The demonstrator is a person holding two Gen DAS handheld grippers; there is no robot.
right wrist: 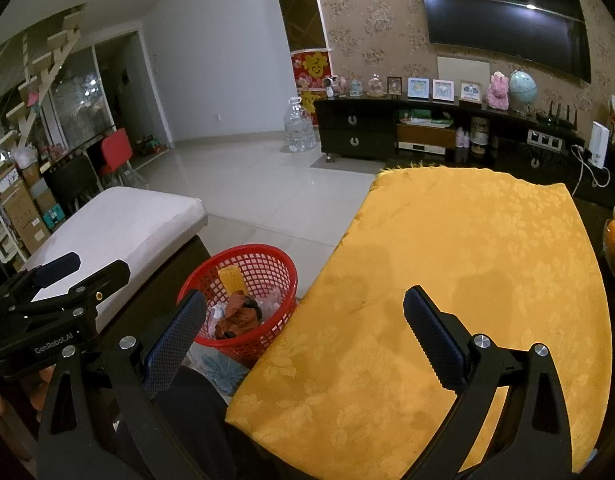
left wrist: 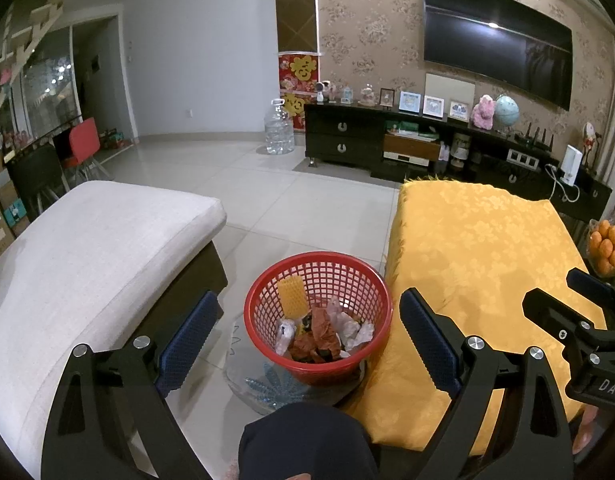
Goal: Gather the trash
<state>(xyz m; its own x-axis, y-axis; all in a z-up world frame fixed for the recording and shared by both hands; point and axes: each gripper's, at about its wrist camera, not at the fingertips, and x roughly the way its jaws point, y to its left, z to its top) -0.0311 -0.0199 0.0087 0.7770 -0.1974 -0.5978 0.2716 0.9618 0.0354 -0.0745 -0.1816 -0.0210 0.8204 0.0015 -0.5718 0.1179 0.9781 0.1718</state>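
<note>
Both tools gape wide, holding nothing: left tool (left wrist: pixel 307 324) over the basket (left wrist: pixel 267 300), right tool (right wrist: pixel 307 336) over the bare yellow counter (right wrist: pixel 487 248); a careless knock could tip the light basket

I see dim, warm indoor light; a ceiling lamp glares off the dark TV screen (left wrist: pixel 495 40), soft shadows on the yellow cloth (right wrist: pixel 447 280), edges bowed and vignetted

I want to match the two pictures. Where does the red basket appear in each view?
Left wrist view: red basket lower centre, between the open tongs.
Right wrist view: red basket lower left of centre, behind the left finger.
Shared landmark: the yellow cloth lies right of it in both.
</note>
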